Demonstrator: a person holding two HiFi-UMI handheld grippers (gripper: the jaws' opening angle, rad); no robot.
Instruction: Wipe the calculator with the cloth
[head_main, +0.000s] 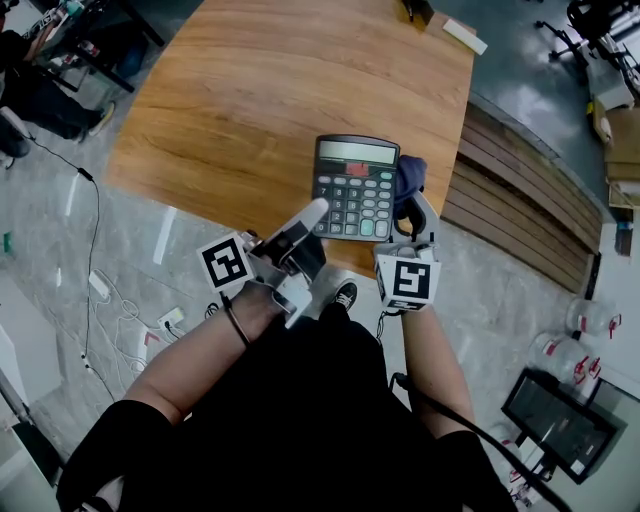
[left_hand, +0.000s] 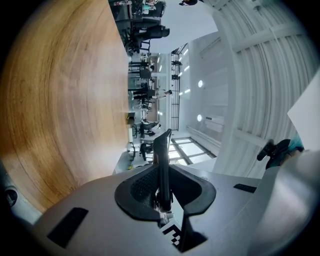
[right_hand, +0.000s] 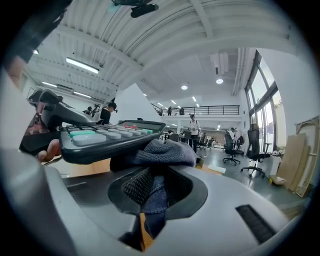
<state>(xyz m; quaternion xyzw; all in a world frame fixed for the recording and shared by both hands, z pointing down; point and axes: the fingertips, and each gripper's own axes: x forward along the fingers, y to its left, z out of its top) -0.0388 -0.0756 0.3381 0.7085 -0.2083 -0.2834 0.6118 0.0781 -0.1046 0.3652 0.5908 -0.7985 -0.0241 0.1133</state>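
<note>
From the head view I see the calculator (head_main: 355, 187) over the near edge of the wooden tabletop (head_main: 250, 90), keys facing up and display towards the far side. My left gripper (head_main: 312, 218) reaches in from below left and has the calculator by its near left corner. My right gripper (head_main: 414, 212) sits just beside the calculator's right edge with the dark blue cloth (head_main: 408, 178) bunched at its tip, touching that edge. In the left gripper view the picture is rolled, so the tabletop (left_hand: 60, 100) fills the left side, and the jaws stand narrow, clamped on the calculator (left_hand: 162, 155), which shows edge-on as a thin dark slab rising between them. In the right gripper view the jaws are closed on the cloth (right_hand: 160, 155), its knitted fold packed between them and mounding up over their tips. The calculator (right_hand: 100, 137) slants across the left, near end raised, and the cloth presses against its underside along the near edge.
</note>
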